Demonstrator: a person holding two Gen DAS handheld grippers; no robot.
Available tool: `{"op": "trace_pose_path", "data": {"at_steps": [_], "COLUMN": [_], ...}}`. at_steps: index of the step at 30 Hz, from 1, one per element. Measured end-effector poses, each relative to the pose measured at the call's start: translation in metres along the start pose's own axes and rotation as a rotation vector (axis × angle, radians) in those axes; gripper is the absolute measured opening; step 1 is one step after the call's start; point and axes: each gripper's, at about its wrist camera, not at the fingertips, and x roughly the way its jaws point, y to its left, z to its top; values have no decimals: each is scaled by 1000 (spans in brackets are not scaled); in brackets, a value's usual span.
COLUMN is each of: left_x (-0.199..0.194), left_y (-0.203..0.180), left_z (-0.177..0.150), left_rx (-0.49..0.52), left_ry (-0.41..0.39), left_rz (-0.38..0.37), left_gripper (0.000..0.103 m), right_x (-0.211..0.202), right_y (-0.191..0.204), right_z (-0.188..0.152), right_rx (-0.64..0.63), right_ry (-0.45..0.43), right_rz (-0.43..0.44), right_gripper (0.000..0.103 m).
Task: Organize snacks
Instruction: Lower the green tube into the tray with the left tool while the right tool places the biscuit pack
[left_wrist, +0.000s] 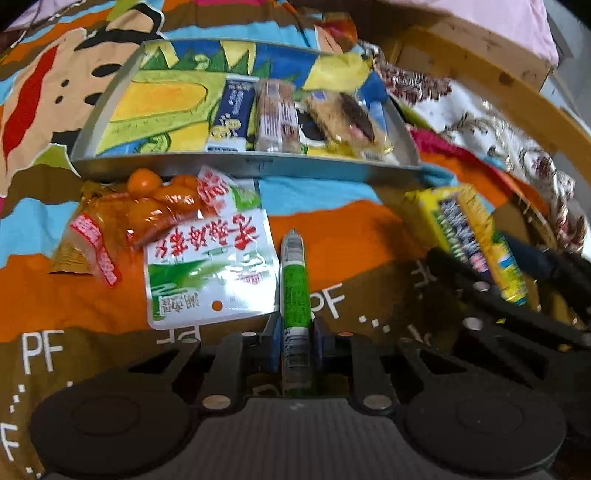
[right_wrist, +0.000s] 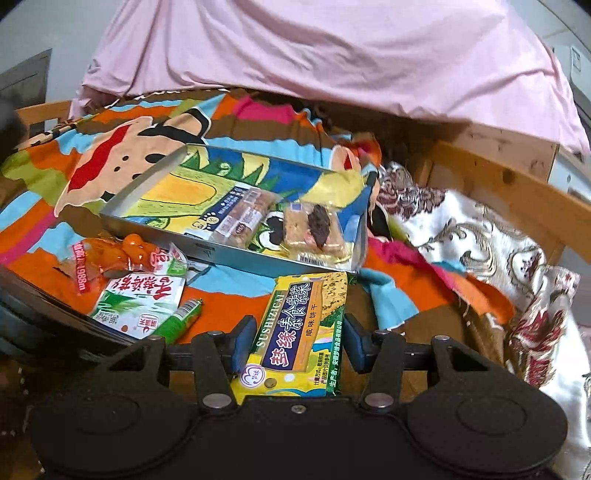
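Observation:
My left gripper (left_wrist: 295, 338) is shut on a green sausage stick (left_wrist: 294, 291), which points toward the metal tray (left_wrist: 243, 164). My right gripper (right_wrist: 295, 341) is shut on a yellow cracker pack (right_wrist: 299, 332); the pack also shows at the right of the left wrist view (left_wrist: 469, 236). The tray (right_wrist: 207, 254) holds a blue-wrapped snack (left_wrist: 231, 114), a clear-wrapped biscuit bar (left_wrist: 277, 114) and a pastry (left_wrist: 347, 118). In front of the tray lie a white-green pouch (left_wrist: 210, 266) and an orange snack bag (left_wrist: 122, 225).
All rests on a colourful cartoon blanket (right_wrist: 258, 299). A wooden bed frame (right_wrist: 517, 184) runs along the right. A pink sheet (right_wrist: 332, 55) hangs behind. A white floral cloth (right_wrist: 480, 236) lies at the right.

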Motion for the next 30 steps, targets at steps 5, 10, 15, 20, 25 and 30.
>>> {"op": "trace_pose_path", "data": {"at_steps": [5, 10, 15, 20, 25, 30], "left_x": [12, 13, -10, -48, -79, -91], "left_y": [2, 3, 5, 9, 6, 12], "left_z": [8, 10, 10, 22, 47, 85], "left_rx": [-30, -15, -26, -73, -61, -61], "left_ry": [-15, -10, -61, -193, -359, -487], "left_rz": [-9, -8, -3, 7, 50, 70], "left_gripper": [24, 18, 18, 18, 18, 18], "right_x": [6, 10, 4, -7, -11, 5], "right_y": [-1, 0, 1, -1, -1, 1], "right_z": [-1, -2, 1, 10, 28, 48], "right_rx": [10, 7, -5, -11, -25, -88], "right_ry": [10, 8, -50, -148, -290, -436], "right_rz": [5, 14, 16, 7, -24, -61], "right_gripper": [52, 52, 52, 52, 52, 52]}}
